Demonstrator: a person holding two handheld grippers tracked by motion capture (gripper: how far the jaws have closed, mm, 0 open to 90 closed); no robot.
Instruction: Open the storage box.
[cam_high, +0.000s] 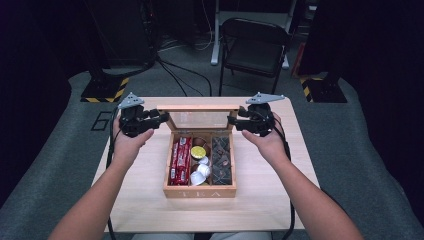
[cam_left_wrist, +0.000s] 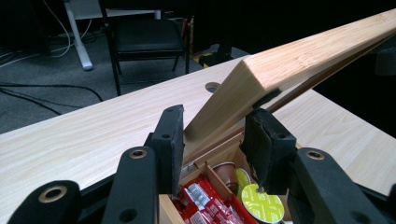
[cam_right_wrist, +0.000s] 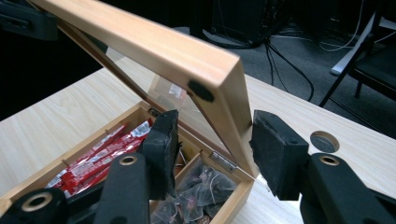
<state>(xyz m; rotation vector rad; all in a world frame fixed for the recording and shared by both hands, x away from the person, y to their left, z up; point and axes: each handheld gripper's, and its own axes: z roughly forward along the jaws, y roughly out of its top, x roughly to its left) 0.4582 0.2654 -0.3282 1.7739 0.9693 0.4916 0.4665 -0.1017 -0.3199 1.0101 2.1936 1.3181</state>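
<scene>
On the light wood table (cam_high: 150, 210) you've got one wooden tea box (cam_high: 200, 191), marked TEA on the front wall, with three compartments. Its one glass-paned lid (cam_high: 200, 108) is tilted up at the far side, about half raised.

Left gripper (cam_high: 159, 120): both pads bracket the lid's left side rail, jaws narrow, left pad (cam_left_wrist: 172, 140) against the wood; the right pad's contact is hard to confirm. Reads as pinching the lid.

Right gripper (cam_high: 235, 121): jaws straddle the lid's right side rail, and there's a gap at the outer pad (cam_right_wrist: 275, 149), so it's spread rather than clamped.

Contents:
- left compartment: red sachets (cam_high: 180, 161), at least three, exact count unclear
- middle: one yellow-topped capsule (cam_high: 198, 152), two white capsules (cam_high: 200, 172), one brown capsule (cam_left_wrist: 226, 172)
- right: dark tea bags (cam_high: 222, 159), pile too tangled to count

One black folding chair (cam_high: 252, 47) beyond the table.
</scene>
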